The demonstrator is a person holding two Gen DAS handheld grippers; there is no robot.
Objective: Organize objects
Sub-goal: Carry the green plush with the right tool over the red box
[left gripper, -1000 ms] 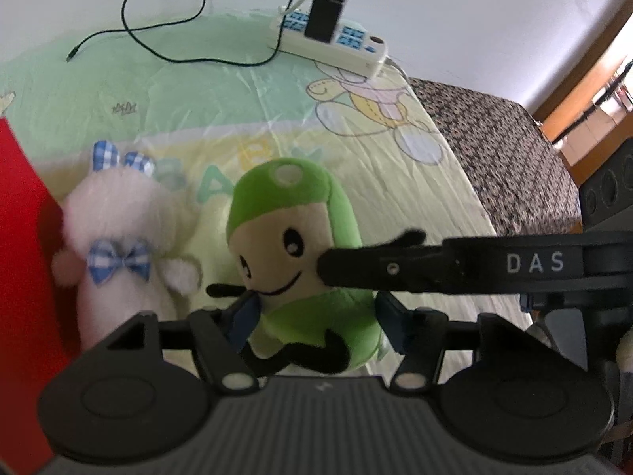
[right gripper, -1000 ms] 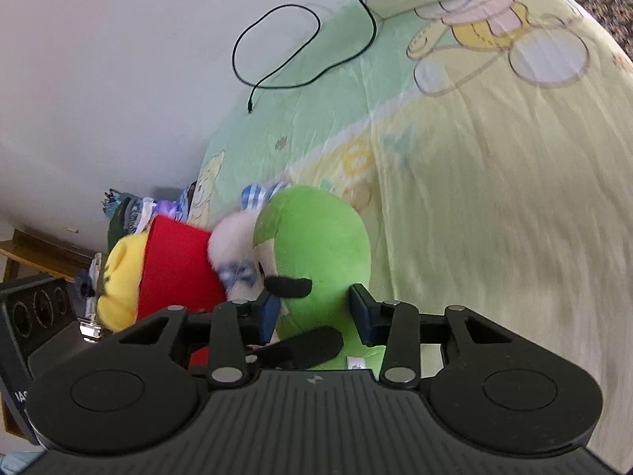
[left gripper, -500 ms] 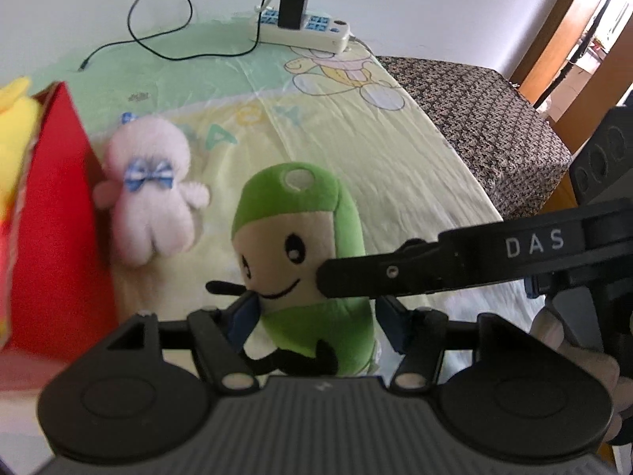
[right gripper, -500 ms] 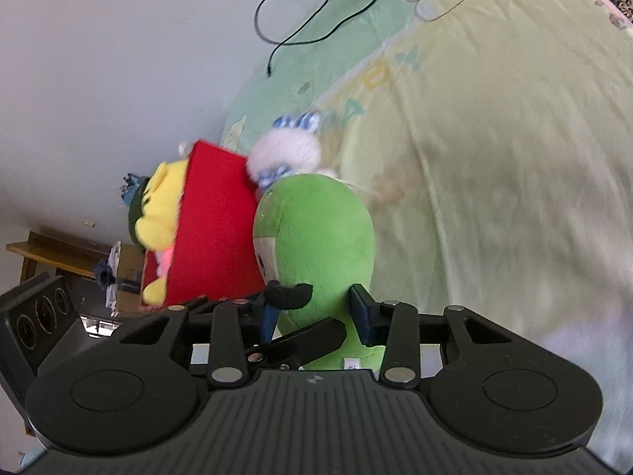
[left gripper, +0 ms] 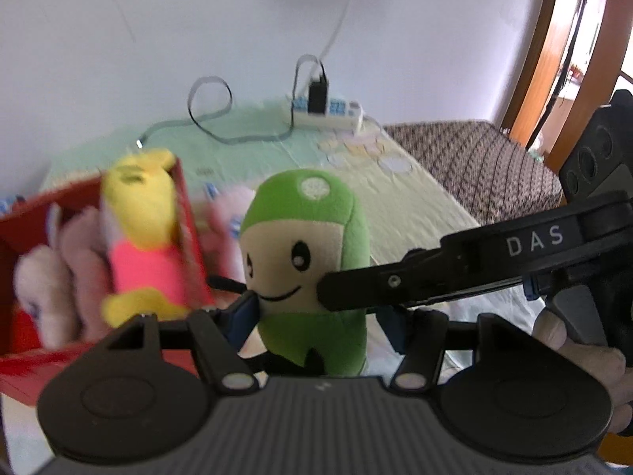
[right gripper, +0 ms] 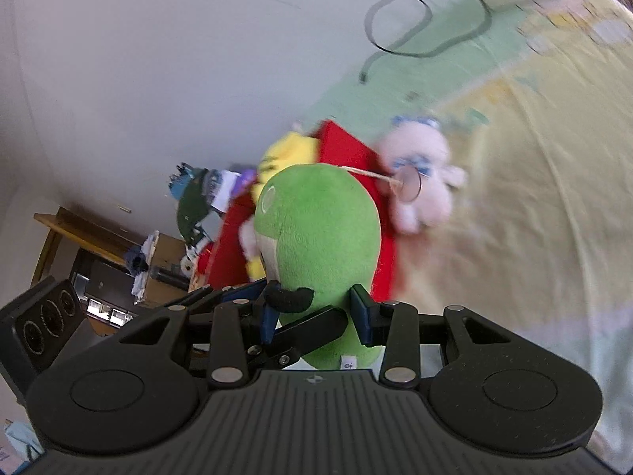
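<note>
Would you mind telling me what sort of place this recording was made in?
Most likely a bedroom at home: a cartoon-print bedsheet covers a bed set against a plain wall, plush toys fill a red box, and a power strip lies on the sheet.

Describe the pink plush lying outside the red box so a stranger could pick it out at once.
Start at the bed's yellow-green cartoon sheet and find the red box stuffed with toys. Against the box's outer wall, on the sheet, lies the pale pink plush. Unlike the yellow plush inside the box, it has blue-checked ears and bow.
</note>
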